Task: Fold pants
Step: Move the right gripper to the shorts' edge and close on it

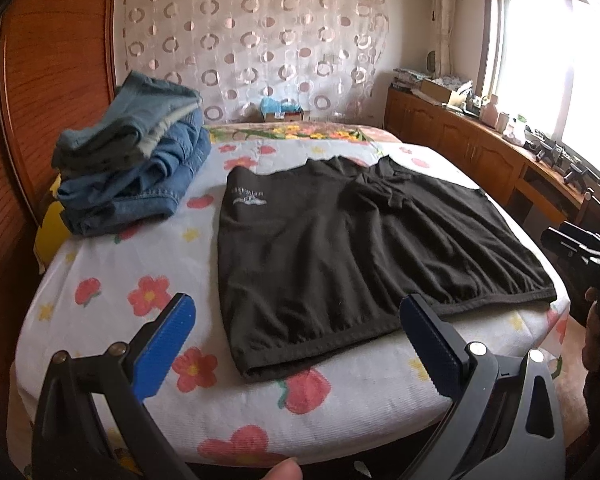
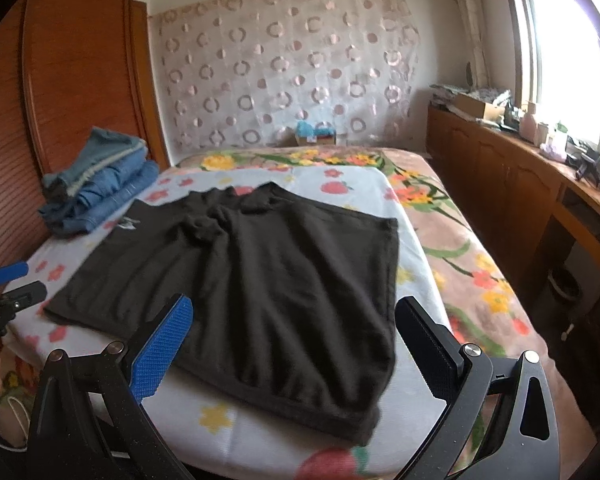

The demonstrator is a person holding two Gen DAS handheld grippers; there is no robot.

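Note:
Black shorts (image 1: 340, 240) lie spread flat on the flowered blanket (image 1: 108, 304), waistband toward me, a white logo on the left leg. They also show in the right wrist view (image 2: 260, 272). My left gripper (image 1: 296, 316) is open and empty, held above the near hem at the bed's front edge. My right gripper (image 2: 296, 320) is open and empty, above the near right part of the shorts. The right gripper shows at the right edge of the left wrist view (image 1: 580, 248); the left gripper shows at the left edge of the right wrist view (image 2: 12, 284).
A pile of folded blue jeans (image 1: 132, 160) sits at the bed's far left by the wooden headboard (image 1: 52, 80). It also shows in the right wrist view (image 2: 96, 188). A wooden cabinet (image 2: 520, 184) with clutter runs along the right under the window. A patterned curtain (image 1: 252, 48) hangs behind.

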